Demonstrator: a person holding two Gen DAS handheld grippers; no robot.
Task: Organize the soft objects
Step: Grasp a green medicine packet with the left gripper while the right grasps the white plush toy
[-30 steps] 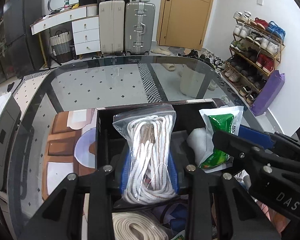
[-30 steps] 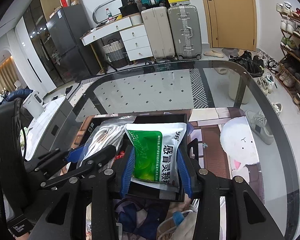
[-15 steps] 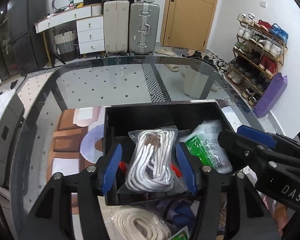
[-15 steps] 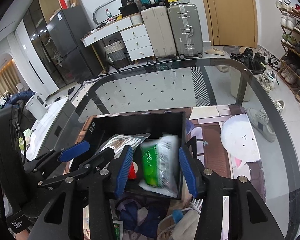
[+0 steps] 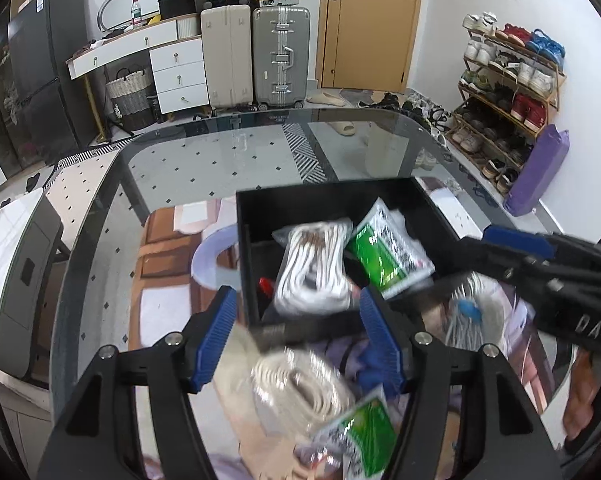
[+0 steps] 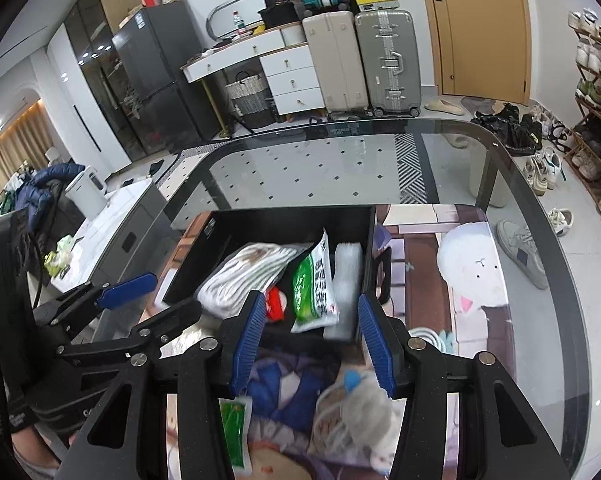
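The black box (image 6: 260, 220) is the landmark. Behind it, the glass table (image 6: 320, 168) lies bare up to its far edge, so a gripper can pass there. To the right of the box, the printed mat (image 6: 480, 280) is also free. Inside the box, the rope bag (image 6: 248, 276), the green packet (image 6: 314, 284) and a white pack (image 6: 346, 276) fill the near part; only the far part has room. In front of the box lie a pale coil (image 5: 300, 388), a second green sachet (image 6: 234, 428) and a bag of white cord (image 6: 356, 412), blocking the near approach.
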